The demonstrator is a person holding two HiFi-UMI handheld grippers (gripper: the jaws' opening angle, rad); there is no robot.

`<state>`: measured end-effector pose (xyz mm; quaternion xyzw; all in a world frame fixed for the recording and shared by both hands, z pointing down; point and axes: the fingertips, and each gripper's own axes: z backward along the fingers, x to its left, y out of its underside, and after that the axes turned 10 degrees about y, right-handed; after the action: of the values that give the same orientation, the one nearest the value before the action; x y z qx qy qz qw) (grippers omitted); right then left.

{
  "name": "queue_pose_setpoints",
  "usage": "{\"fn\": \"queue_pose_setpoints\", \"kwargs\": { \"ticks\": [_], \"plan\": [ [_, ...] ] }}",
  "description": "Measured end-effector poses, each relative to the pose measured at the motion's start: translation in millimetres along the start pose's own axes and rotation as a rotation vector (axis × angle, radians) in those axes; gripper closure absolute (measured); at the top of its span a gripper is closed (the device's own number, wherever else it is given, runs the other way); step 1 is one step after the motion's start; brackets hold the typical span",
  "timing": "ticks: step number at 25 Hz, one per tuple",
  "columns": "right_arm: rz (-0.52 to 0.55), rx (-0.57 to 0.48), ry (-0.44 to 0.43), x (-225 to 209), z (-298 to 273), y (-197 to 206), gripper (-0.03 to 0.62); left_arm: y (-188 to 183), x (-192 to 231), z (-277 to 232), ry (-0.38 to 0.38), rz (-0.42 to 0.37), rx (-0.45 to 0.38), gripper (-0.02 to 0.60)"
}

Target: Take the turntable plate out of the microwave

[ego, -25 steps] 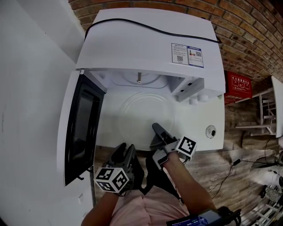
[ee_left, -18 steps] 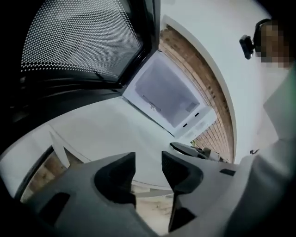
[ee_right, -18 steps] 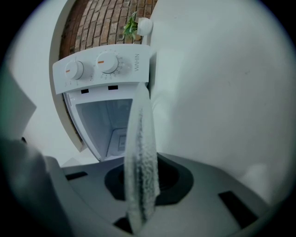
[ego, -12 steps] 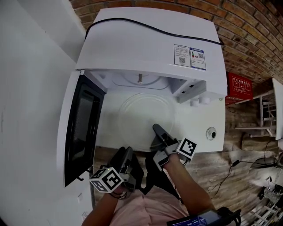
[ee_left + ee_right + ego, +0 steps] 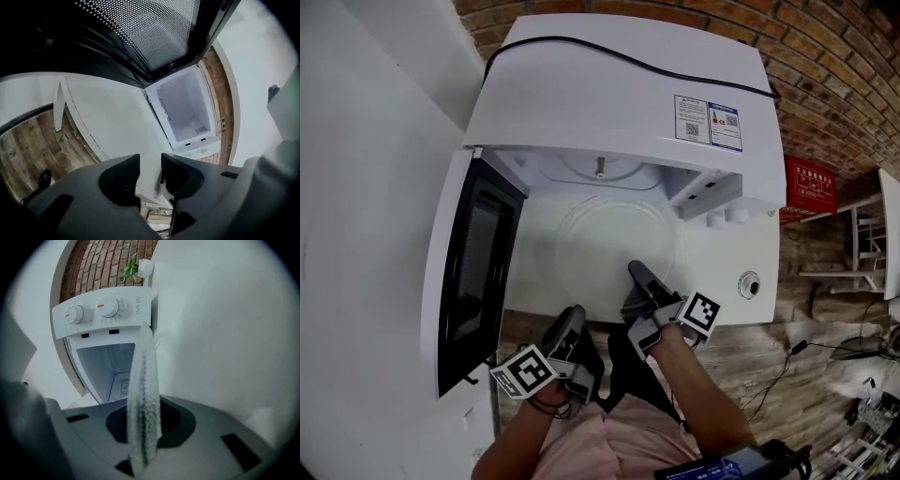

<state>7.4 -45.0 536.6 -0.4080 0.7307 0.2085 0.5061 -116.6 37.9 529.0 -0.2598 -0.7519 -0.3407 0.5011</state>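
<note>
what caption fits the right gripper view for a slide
Right tool gripping the turntable plate edge-on, open microwave and its two dials beyond.

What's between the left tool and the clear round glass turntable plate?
Nothing but bare white tabletop, in the head view, between the left tool and the clear round glass turntable plate.

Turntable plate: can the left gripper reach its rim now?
Probably yes. The left gripper, jaws just closing a little but apart and empty, faces the turntable plate with nothing between; the right gripper holds another part of its rim.
</note>
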Motion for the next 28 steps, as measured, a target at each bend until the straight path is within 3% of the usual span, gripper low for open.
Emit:
{"fn": "queue_pose_setpoints", "kwargs": {
  "ticks": [4,11,17,22,28],
  "plan": [
    [0.006,0.001,0.001,0.0,-1.0,0.2,0.563,-5.3,-19.7,-3.6,0.08,0.117,-0.057,0.414],
    [0.009,0.004,0.006,0.0,-1.4,2.0,0.562,-0.9,-13.9,-18.5,0.067,0.122,-0.033,0.402],
    [0.027,0.007,0.012,-1.3,-1.3,3.8,0.562,-2.3,-10.1,-24.2,0.064,0.101,-0.031,0.516],
    [0.054,0.02,0.02,-1.4,-1.2,5.4,0.552,-4.2,-11.9,-24.0,0.07,0.172,-0.074,0.532],
    [0.126,0.107,0.093,-5.6,4.5,17.5,0.478,-11.1,-14.6,-22.4,0.074,0.232,-0.117,0.545]
  ]
}}
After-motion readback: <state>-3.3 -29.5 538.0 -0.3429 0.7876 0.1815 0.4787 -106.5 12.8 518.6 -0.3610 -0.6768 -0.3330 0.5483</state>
